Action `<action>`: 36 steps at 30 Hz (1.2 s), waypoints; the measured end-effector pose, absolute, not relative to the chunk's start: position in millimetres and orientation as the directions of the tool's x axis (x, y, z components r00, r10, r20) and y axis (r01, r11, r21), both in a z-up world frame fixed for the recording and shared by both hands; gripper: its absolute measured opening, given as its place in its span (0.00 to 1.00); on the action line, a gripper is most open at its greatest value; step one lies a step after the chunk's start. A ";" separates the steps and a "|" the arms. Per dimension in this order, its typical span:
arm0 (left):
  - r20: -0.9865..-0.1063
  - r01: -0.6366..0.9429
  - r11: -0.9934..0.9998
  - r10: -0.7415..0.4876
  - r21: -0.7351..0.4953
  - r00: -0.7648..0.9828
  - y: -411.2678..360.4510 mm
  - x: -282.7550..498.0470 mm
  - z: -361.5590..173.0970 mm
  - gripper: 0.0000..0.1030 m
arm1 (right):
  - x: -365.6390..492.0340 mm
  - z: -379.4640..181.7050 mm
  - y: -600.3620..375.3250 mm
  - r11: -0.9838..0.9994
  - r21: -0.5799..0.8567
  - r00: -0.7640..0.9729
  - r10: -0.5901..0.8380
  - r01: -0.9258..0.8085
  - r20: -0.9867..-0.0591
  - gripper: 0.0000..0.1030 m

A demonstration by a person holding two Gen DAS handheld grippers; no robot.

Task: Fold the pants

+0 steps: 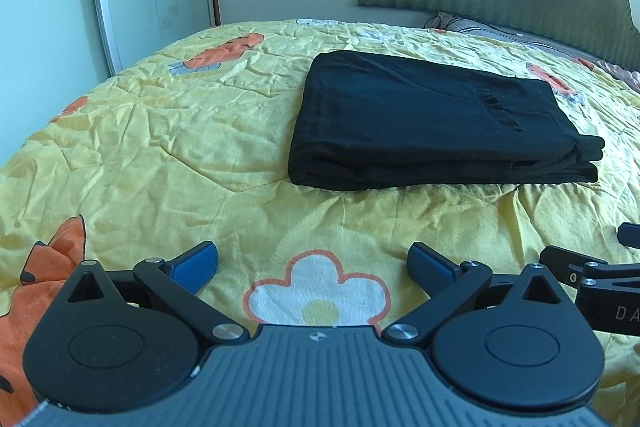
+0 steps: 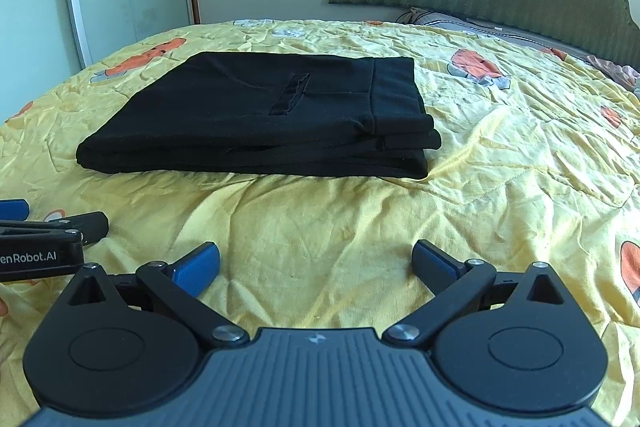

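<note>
the black pants [image 1: 432, 123] were seen lying on the yellow bedspread [image 1: 160, 131], folded into a flat packet of several layers, with a pocket slit on the top face. it was judged that the folding was finished, because the edges were stacked evenly and nothing was gripped. the left gripper [image 1: 312, 265] was kept well apart from the pants, its blue pads [image 1: 192, 267] spread wide and empty. the right gripper [image 2: 316, 265] was held just beside it, also released, with only bedspread between its fingers. on the side of the left gripper the writing "enRobot.AI" could be read in the right wrist view.
</note>
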State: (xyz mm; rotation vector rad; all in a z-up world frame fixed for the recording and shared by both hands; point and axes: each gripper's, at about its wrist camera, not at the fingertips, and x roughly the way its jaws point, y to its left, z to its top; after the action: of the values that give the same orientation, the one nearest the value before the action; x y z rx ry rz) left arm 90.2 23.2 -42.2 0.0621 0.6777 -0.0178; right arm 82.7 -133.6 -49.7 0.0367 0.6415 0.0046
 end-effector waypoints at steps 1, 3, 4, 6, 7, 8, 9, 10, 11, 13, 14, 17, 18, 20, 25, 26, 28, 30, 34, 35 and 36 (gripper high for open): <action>-0.627 0.036 0.998 0.004 0.052 0.779 23.1 90.3 -42.2 1.00 | 83.2 -49.7 -133.6 0.999 0.034 0.801 0.015 0.006 -0.599 1.00; -0.627 0.035 0.998 0.005 0.051 0.779 22.8 89.9 -42.2 1.00 | 83.3 -49.8 -133.8 0.999 0.034 0.801 0.016 0.006 -0.599 1.00; -0.627 0.035 0.998 0.005 0.052 0.779 22.7 89.9 -42.2 1.00 | 83.3 -49.8 -133.8 0.999 0.035 0.801 0.016 0.006 -0.599 1.00; -0.626 0.034 0.998 0.007 0.053 0.780 22.1 89.6 -42.1 1.00 | 83.3 -49.7 -133.5 0.999 0.034 0.801 0.015 0.006 -0.599 1.00; -0.625 0.034 0.998 0.008 0.055 0.780 21.9 89.3 -42.2 1.00 | 83.2 -49.7 -133.8 0.999 0.034 0.801 0.016 0.006 -0.599 1.00; -0.625 0.034 0.998 0.009 0.056 0.781 21.8 89.3 -42.2 1.00 | 83.2 -49.7 -133.8 0.999 0.035 0.801 0.016 0.006 -0.599 1.00; -0.625 0.034 0.998 0.009 0.057 0.781 21.5 89.2 -42.2 1.00 | 83.3 -49.7 -133.7 0.999 0.035 0.801 0.016 0.006 -0.599 1.00; -0.625 0.034 0.998 0.009 0.057 0.781 21.5 89.1 -42.3 1.00 | 83.2 -49.7 -133.7 0.999 0.035 0.801 0.016 0.006 -0.599 1.00; -0.626 0.035 0.998 0.007 0.054 0.780 21.9 89.0 -42.4 1.00 | 83.1 -49.7 -133.8 0.999 0.035 0.801 0.016 0.006 -0.599 1.00; -0.629 0.036 0.998 -0.001 0.044 0.777 23.3 90.0 -42.4 1.00 | 83.1 -49.7 -133.9 0.999 0.035 0.801 0.016 0.006 -0.599 1.00; -0.631 0.037 0.999 -0.005 0.038 0.776 24.0 90.2 -42.5 1.00 | 83.2 -49.7 -133.8 0.999 0.035 0.801 0.016 0.006 -0.599 1.00; -0.633 0.038 0.999 -0.011 0.029 0.774 25.1 90.9 -43.0 1.00 | 83.0 -49.6 -134.2 0.999 0.036 0.801 0.016 0.007 -0.598 1.00; -0.633 0.038 0.999 -0.009 0.032 0.774 24.8 90.8 -43.0 1.00 | 83.0 -49.6 -134.2 0.999 0.037 0.801 0.016 0.008 -0.598 1.00; -0.632 0.039 0.999 -0.008 0.035 0.775 24.7 90.8 -43.0 1.00 | 82.4 -49.5 -133.9 0.999 0.040 0.803 0.014 0.012 -0.596 1.00; -0.632 0.039 0.999 -0.007 0.037 0.775 23.9 90.4 -42.9 1.00 | 82.3 -49.8 -130.9 1.000 0.029 0.801 0.007 0.013 -0.598 1.00; -0.631 0.038 0.999 -0.005 0.039 0.776 23.9 90.3 -42.9 1.00 | 82.4 -49.8 -131.4 0.999 0.032 0.801 0.009 0.012 -0.598 1.00; -0.630 0.038 0.998 -0.004 0.041 0.776 24.0 90.3 -42.9 1.00 | 82.4 -49.9 -131.7 0.999 0.033 0.801 0.010 0.012 -0.598 1.00; -0.631 0.038 0.999 -0.005 0.039 0.776 24.1 90.1 -42.9 1.00 | 82.3 -50.0 -132.6 0.999 0.035 0.802 0.011 0.012 -0.598 1.00; -0.630 0.038 0.998 -0.004 0.041 0.776 23.5 90.0 -42.5 1.00 | 82.5 -50.0 -132.8 0.999 0.034 0.802 0.011 0.012 -0.598 1.00; -0.629 0.038 0.998 -0.003 0.042 0.777 23.3 89.6 -42.5 1.00 | 82.6 -50.1 -132.6 0.999 0.034 0.802 0.011 0.012 -0.598 1.00; -0.628 0.037 0.998 -0.001 0.044 0.778 23.4 89.6 -42.5 1.00 | 82.6 -50.1 -132.6 0.999 0.034 0.802 0.011 0.011 -0.598 1.00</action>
State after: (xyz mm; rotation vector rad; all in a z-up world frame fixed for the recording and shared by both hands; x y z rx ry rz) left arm 89.6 23.4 -42.5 0.0552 0.6794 -0.0208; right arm 82.6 -132.6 -50.1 0.0362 0.6410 -0.0003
